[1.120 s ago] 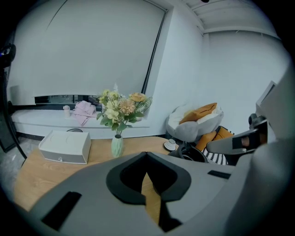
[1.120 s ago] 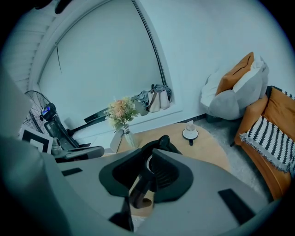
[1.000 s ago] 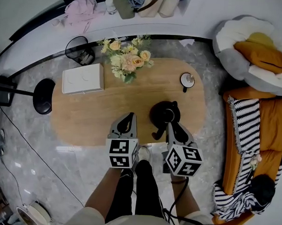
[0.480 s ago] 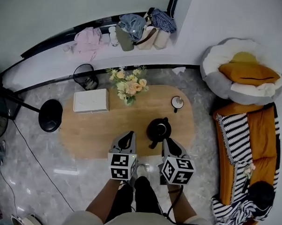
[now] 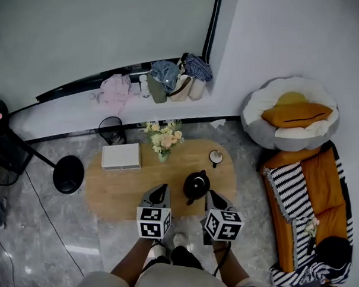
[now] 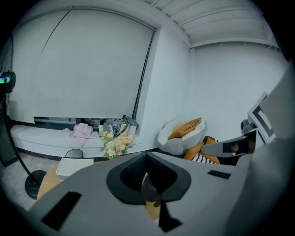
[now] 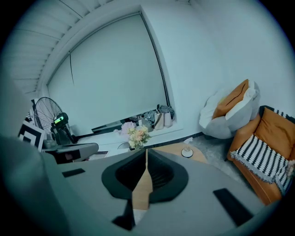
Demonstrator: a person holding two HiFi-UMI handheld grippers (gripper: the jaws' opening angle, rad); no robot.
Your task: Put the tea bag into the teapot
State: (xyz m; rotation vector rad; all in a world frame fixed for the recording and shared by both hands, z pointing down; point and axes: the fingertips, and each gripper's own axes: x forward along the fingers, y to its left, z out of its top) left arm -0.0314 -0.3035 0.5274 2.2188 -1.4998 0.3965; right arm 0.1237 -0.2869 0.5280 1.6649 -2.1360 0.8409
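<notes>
Left gripper (image 5: 160,190) and right gripper (image 5: 212,196) are at the desk's (image 5: 115,190) near edge, fingers together on both, nothing clamped. Black teapot (image 5: 196,184) stands on the desk by the near edge, right of centre, between the two tips and apart from both. Farther back: white box (image 5: 121,156) left, flowers (image 5: 163,138) at the far edge, cup (image 5: 215,156) far right; tea bag too small to spot.

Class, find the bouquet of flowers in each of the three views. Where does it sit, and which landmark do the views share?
Head view: bouquet at the far edge of the table, just above centre.
Left gripper view: bouquet left of centre, above the jaws.
Right gripper view: bouquet near centre, above the jaws.
Shared landmark: the beanbag, right of the bouquet throughout.
</notes>
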